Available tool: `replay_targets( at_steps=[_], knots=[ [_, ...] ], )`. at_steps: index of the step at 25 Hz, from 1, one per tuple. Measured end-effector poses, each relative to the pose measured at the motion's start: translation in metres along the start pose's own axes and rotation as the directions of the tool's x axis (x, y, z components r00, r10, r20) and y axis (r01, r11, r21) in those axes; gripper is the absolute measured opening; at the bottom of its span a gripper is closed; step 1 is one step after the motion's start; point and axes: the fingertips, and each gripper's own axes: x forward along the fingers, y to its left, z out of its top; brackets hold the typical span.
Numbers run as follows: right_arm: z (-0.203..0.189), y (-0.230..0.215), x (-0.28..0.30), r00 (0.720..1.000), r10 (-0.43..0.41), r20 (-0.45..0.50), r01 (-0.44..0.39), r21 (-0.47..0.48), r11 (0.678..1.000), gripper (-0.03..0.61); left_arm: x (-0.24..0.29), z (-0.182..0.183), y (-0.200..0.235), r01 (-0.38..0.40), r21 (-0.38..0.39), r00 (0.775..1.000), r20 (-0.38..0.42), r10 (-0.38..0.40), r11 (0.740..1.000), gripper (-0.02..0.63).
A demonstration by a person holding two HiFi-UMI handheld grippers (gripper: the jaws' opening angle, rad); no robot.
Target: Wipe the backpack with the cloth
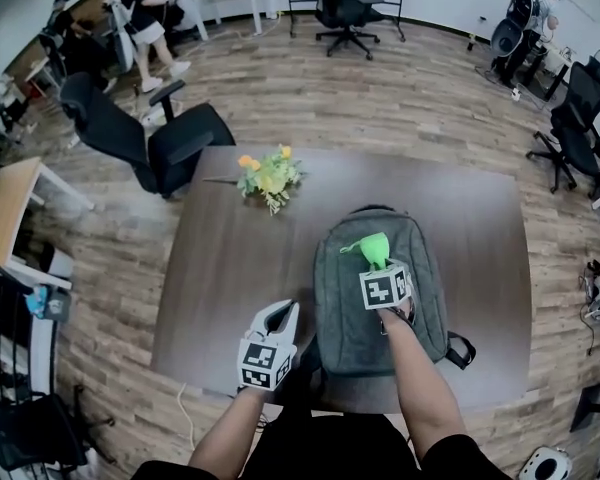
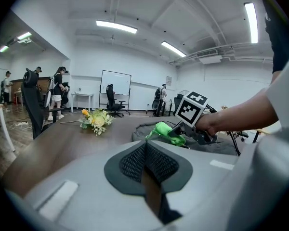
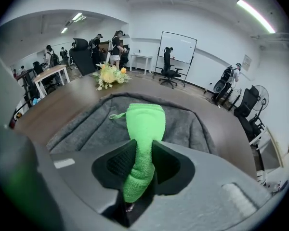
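A grey backpack [image 1: 378, 298] lies flat on the dark table [image 1: 230, 278], its top toward the far side. My right gripper [image 1: 375, 258] is over the pack's upper half, shut on a green cloth [image 1: 372, 245] that hangs onto the fabric. In the right gripper view the cloth [image 3: 143, 129] is pinched between the jaws and rests on the backpack [image 3: 86, 129]. My left gripper [image 1: 283, 320] sits at the table's near edge, left of the pack, jaws closed and empty. From the left gripper view I see the cloth [image 2: 164, 132] and the right gripper [image 2: 180, 129] on the backpack [image 2: 216, 146].
A small bunch of yellow flowers [image 1: 268, 176] lies on the table beyond the pack. A black office chair [image 1: 150, 138] stands at the far left corner. Other chairs [image 1: 345, 13] and people [image 1: 145, 18] are further off, across the wooden floor.
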Motion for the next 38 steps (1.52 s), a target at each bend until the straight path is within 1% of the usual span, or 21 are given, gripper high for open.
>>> replay_targets(
  at_steps=[2,5,9,12,15,18,21,22,25,28,33,38],
  knots=[
    [-0.003,-0.015,-0.003,1.000,-0.017,-0.001,0.017,0.019,1.000,0.106,0.003,0.001,-0.004,0.011,0.003,1.000,0.002,-0.011,1.000,0.015],
    [-0.007,-0.035,-0.007,1.000,-0.018,0.006,0.017,0.070,0.997,0.106,0.007,0.001,-0.010,0.024,0.008,1.000,-0.003,-0.024,1.000,0.017],
    [-0.017,-0.076,-0.017,0.996,-0.085,-0.003,0.085,0.070,0.994,0.106,0.014,-0.001,-0.023,0.050,0.014,0.999,-0.011,-0.050,0.999,0.016],
    [-0.029,-0.100,-0.025,0.993,-0.120,-0.021,0.121,0.116,0.986,0.106,0.013,-0.003,-0.027,0.061,0.020,0.998,-0.020,-0.060,0.998,0.015],
    [-0.031,-0.122,-0.031,0.990,-0.138,-0.011,0.138,0.149,0.979,0.105,0.015,-0.003,-0.029,0.064,0.024,0.998,-0.026,-0.064,0.998,0.015],
    [-0.041,-0.135,-0.035,0.988,-0.151,-0.037,0.155,0.184,0.971,0.106,0.016,-0.003,-0.031,0.069,0.025,0.997,-0.028,-0.068,0.997,0.015],
    [-0.036,-0.135,-0.043,0.988,-0.154,-0.004,0.152,0.191,0.970,0.106,0.015,-0.007,-0.031,0.067,0.023,0.997,-0.032,-0.067,0.997,0.016],
    [-0.034,-0.131,-0.046,0.990,-0.138,0.009,0.133,0.197,0.971,0.106,0.015,-0.008,-0.031,0.066,0.022,0.997,-0.032,-0.065,0.998,0.015],
    [-0.026,-0.103,-0.048,0.997,-0.030,0.069,0.014,0.211,0.977,0.106,0.013,-0.007,-0.030,0.063,0.020,0.998,-0.028,-0.063,0.998,0.016],
    [-0.014,-0.070,-0.062,0.994,0.026,0.104,-0.043,0.166,0.985,0.106,0.008,-0.009,-0.025,0.055,0.015,0.998,-0.026,-0.054,0.998,0.015],
    [0.002,-0.008,-0.073,0.982,0.121,0.148,-0.135,0.090,0.987,0.107,0.001,-0.011,-0.015,0.028,0.018,0.999,-0.024,-0.027,0.999,0.015],
    [0.006,0.059,-0.076,0.962,0.236,0.139,-0.243,0.038,0.969,0.107,-0.011,-0.016,-0.007,0.011,0.001,1.000,-0.028,-0.011,1.000,0.016]
  ],
)
